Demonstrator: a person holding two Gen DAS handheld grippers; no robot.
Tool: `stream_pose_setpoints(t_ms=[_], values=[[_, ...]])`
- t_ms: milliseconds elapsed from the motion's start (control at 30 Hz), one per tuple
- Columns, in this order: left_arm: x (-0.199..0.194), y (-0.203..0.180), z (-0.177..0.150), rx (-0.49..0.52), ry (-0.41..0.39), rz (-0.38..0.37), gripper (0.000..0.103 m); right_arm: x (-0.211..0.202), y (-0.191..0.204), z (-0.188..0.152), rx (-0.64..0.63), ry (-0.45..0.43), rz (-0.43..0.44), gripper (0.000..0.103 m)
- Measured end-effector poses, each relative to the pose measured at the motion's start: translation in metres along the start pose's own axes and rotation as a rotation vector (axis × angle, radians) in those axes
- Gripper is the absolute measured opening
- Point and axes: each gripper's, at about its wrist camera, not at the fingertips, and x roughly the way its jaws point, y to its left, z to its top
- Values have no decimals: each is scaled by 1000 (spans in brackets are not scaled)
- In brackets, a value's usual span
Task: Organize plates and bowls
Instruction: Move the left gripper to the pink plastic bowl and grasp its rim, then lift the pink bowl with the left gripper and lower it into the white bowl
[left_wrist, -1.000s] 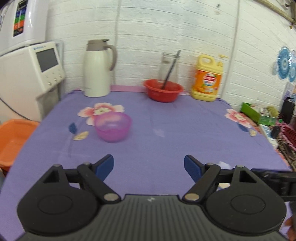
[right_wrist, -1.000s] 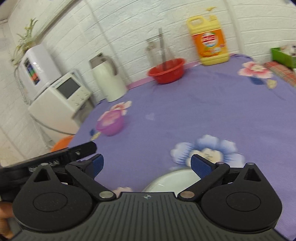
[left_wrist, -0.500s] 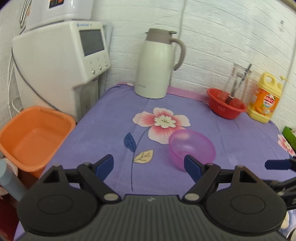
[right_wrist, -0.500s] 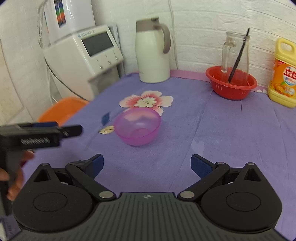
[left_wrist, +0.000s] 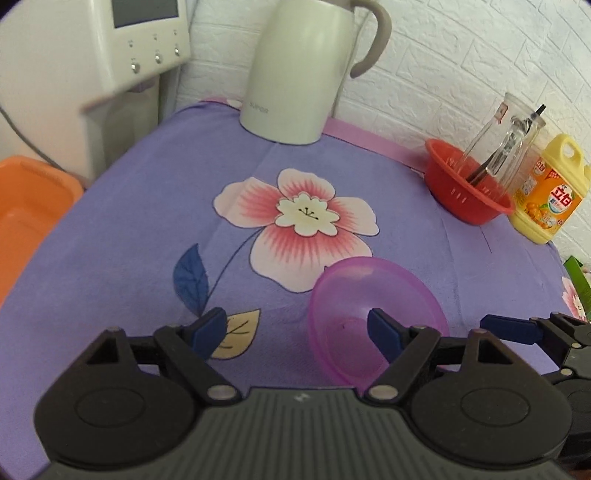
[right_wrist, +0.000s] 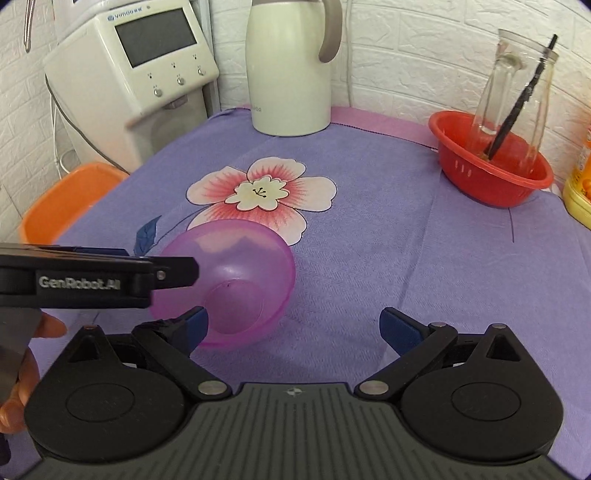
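Left gripper (left_wrist: 297, 328): fingers (left_wrist: 208, 329) spread wide, gripping nothing. One blue tip sits over the leaf print at lower centre of the left view; the other overlaps the bowl (left_wrist: 373, 317) at lower right of centre, over its hollow. Whether it touches the plastic, cannot tell.

Right gripper (right_wrist: 291, 326): fingers (right_wrist: 397, 328) also wide apart, empty. Its left tip lies against the near rim of the bowl (right_wrist: 236, 280) in the right view, contact unclear; the other tip is over bare cloth, lower right.

Bowl: translucent purple, tipped on its side with the opening facing the cameras, on the desk (right_wrist: 388, 229) just below the big pink flower print.

The left gripper's black body, lettered GenRobot.AI, crosses the left edge of the right view, in front of the bowl, with a hand (right_wrist: 22, 369) below it. The right gripper's blue tip (left_wrist: 511, 328) shows at the right edge of the left view.

Farther back:
- white kettle (right_wrist: 291, 70) at top centre, against the brick wall
- red basket (right_wrist: 495, 166) at upper right, holding a glass jug (right_wrist: 517, 85) with a dark stick in it
- yellow detergent bottle (left_wrist: 548, 192) just right of the basket
- white appliance (right_wrist: 136, 70) at upper left, beside the desk
- orange tub (right_wrist: 62, 199) below it, at the left edge
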Motion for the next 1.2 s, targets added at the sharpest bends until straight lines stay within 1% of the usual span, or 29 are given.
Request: stream_pose_setpoints(t_ms=[100,267,400,433,467,533,567,600,633,700,800,900,1033,1200], values=[[10,-2,4,-1,12,-2,80,9,1,1,-7,17,1,103],[22,-6,5,19,31,0,79,21,7,6,-15,15,14,103],[25,-10,3,68,23,-6,76,29,13,6,-35,7,12,103],[25,-11,3,81,21,-15,60,30,14,6,-38,6,18,103],[25,-13,2,104,21,-25,42,32,15,5,-37,8,28,103],[23,-14,0,114,21,-43,33,35,16,3,-21,13,68,102],[22,-15,-1,114,23,-53,26,34,17,1,-31,-1,71,98],[20,-15,-2,109,29,-70,25,33,19,0,-34,-7,83,84],[17,-17,-4,112,28,-63,25,31,20,0,-26,-2,103,81],[8,-23,-7,128,11,-59,25,25,22,-2,-23,5,117,81],[-8,-30,-12,115,4,-91,25,11,20,-5,-12,1,119,81],[-30,-45,-20,118,-6,-125,25,-12,16,-11,4,-3,116,85],[-64,-74,-38,139,-16,-171,25,-51,11,-28,16,-18,71,91],[-112,-114,-75,178,-32,-221,25,-101,2,-63,50,-19,29,91]])
